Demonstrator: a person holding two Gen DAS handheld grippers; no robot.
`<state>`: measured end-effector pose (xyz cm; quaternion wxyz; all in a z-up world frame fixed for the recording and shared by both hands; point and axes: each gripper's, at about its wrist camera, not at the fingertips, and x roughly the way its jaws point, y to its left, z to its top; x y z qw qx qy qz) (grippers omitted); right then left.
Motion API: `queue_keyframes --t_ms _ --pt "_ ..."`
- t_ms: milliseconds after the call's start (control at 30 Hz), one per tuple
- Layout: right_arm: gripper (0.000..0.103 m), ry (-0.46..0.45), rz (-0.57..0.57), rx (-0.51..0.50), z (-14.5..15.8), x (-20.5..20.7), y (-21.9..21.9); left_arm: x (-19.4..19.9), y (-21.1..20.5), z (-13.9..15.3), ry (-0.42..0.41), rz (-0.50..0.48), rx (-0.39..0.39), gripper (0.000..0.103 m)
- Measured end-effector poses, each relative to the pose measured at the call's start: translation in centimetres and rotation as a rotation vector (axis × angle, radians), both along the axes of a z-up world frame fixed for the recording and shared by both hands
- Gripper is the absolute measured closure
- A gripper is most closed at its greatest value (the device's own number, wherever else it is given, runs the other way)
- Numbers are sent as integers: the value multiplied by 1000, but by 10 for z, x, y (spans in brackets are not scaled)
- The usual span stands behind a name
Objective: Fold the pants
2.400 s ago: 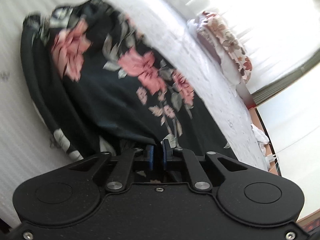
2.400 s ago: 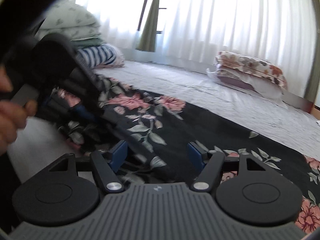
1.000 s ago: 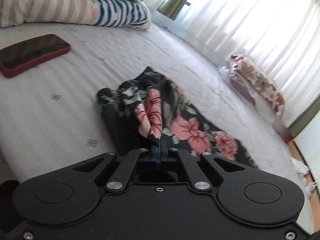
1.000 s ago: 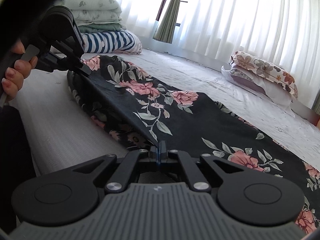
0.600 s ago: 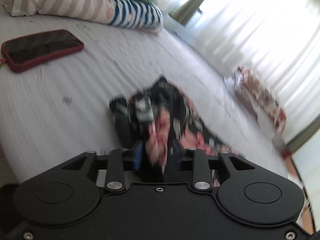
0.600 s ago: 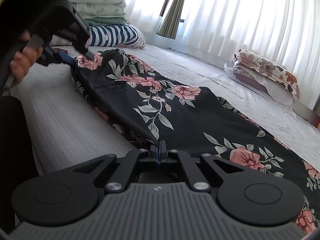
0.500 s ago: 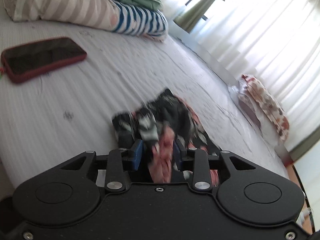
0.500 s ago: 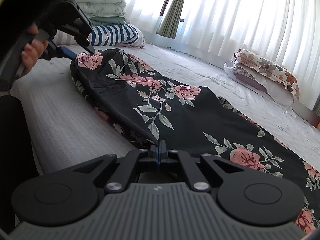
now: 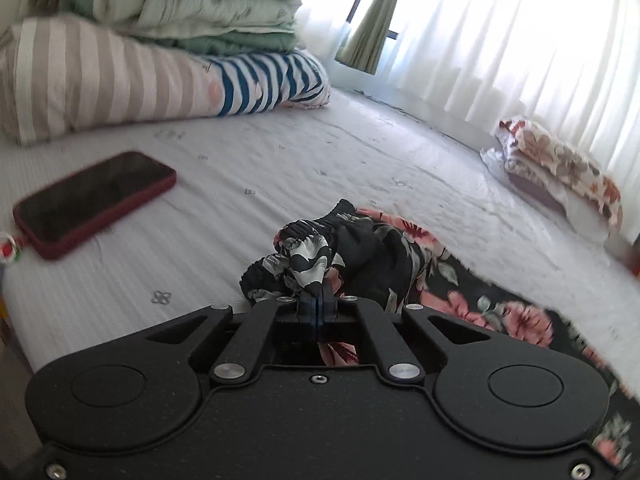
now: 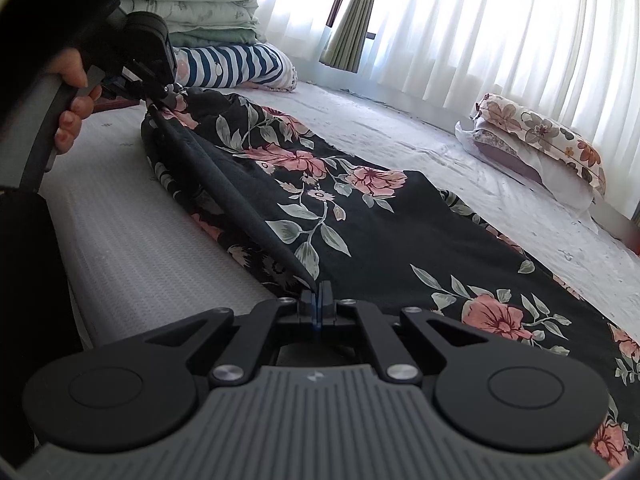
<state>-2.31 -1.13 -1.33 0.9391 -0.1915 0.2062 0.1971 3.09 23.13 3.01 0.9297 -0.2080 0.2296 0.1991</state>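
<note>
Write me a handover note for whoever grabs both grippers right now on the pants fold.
Left gripper: shut on the bunched end of the floral pants, near the red-cased phone.
Right gripper: shut on the pants' near edge, further along; the edge runs taut between the two.
Pants lie lengthwise on the white mattress, the far end out of view.
Done: one long edge gripped at two points and lifted.
Left: probably carry that edge across to fold the pants lengthwise, release, then fold end to end. No fold is visibly finished yet.
</note>
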Motion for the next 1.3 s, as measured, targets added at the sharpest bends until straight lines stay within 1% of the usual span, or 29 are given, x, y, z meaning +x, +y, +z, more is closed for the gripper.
queue_keyframes --t_ms 67,133,200,300,367,400,433,500,567,633,700,767,800,933,1000,1067,1100,1133,1200,1300 --pt "101 7 6 3 1 1 -2 -1 0 -5 21 7 6 101" --pt "97 22 16 7 3 2 -4 0 5 -12 51 16 -30 101" --pt "93 50 40 18 7 4 -8 -1 11 -17 61 23 -61 100" --pt "92 103 63 50 14 6 -16 -8 16 -17 45 34 -66 99" --pt "89 145 64 98 20 8 -24 -13 18 -12 22 41 -62 99" --pt "86 167 69 124 22 10 -28 -14 19 -10 16 48 -52 98" --pt "77 181 74 148 23 10 -31 -14 19 -10 24 51 -36 97" --pt "60 203 86 187 27 11 -36 -10 20 -13 67 53 -22 95" --pt "55 221 105 221 29 10 -39 -8 23 -18 93 44 -45 94" --pt "47 238 125 251 32 8 -43 -14 24 -16 76 54 -62 91" --pt "43 256 136 285 37 6 -49 -22 23 -9 43 78 -65 75" --pt "39 283 137 352 44 10 -58 -31 19 2 3 97 -47 67" --pt "36 296 128 394 48 14 -65 -36 15 8 -18 96 -32 67" --pt "35 349 40 579 66 51 -99 -50 -5 33 -113 68 43 62" --pt "35 387 -37 662 72 81 -117 -49 -17 41 -131 11 68 58" --pt "36 411 -88 722 76 114 -130 -41 -32 39 -106 -83 54 58" --pt "39 423 -117 738 76 133 -134 -38 -40 35 -92 -135 46 60" --pt "45 432 -141 749 76 153 -135 -34 -48 29 -79 -181 46 61" --pt "51 470 -188 759 74 193 -135 -27 -67 17 -40 -253 62 61" --pt "52 549 -250 766 65 249 -128 -23 -88 0 6 -334 72 62"
